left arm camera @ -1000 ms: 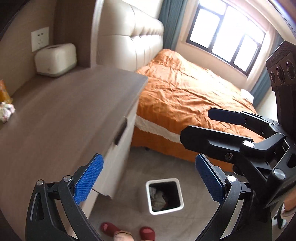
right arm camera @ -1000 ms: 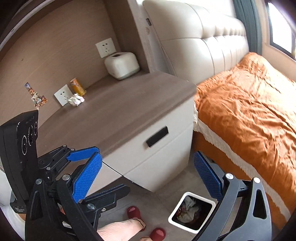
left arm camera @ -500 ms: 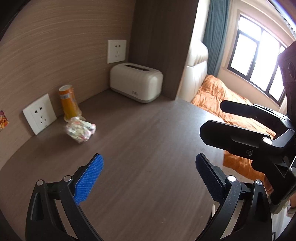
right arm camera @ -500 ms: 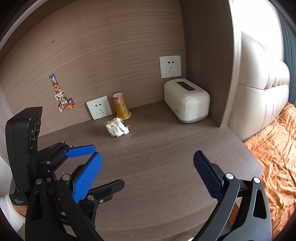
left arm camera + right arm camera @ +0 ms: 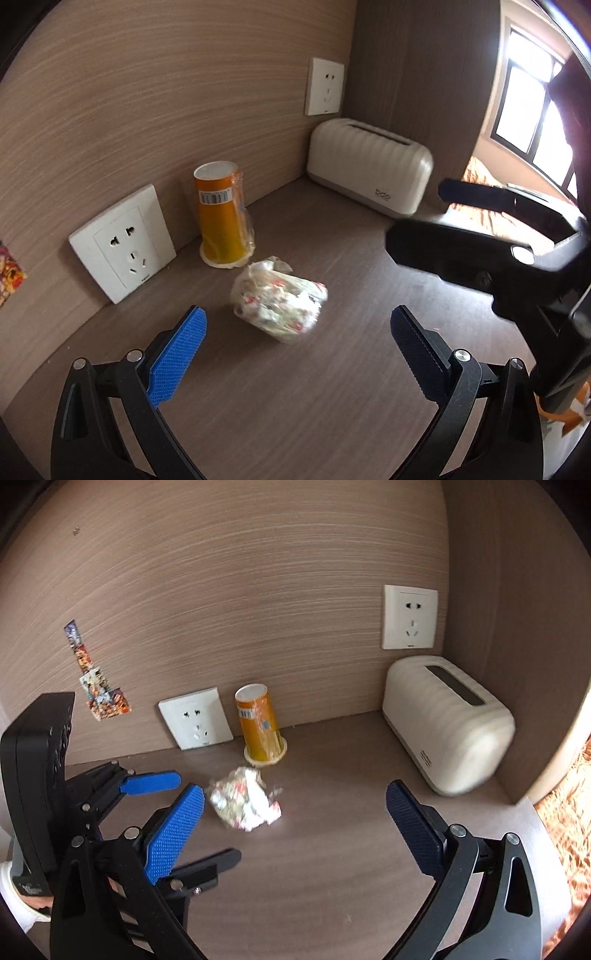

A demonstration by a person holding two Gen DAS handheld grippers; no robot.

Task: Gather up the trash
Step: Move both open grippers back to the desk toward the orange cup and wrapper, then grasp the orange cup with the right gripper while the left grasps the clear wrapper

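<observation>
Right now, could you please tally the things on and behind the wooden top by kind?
Crumpled wrappers: 1
Orange cups, upside down: 1
Cream tissue boxes: 1
Wall sockets: 2
Sticker strips on the wall: 1
Total: 6

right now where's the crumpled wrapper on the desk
In the left wrist view the crumpled wrapper lies on the desk, just in front of the upturned orange cup and right of the lower wall socket, ahead of the open left hand-held gripper.
</observation>
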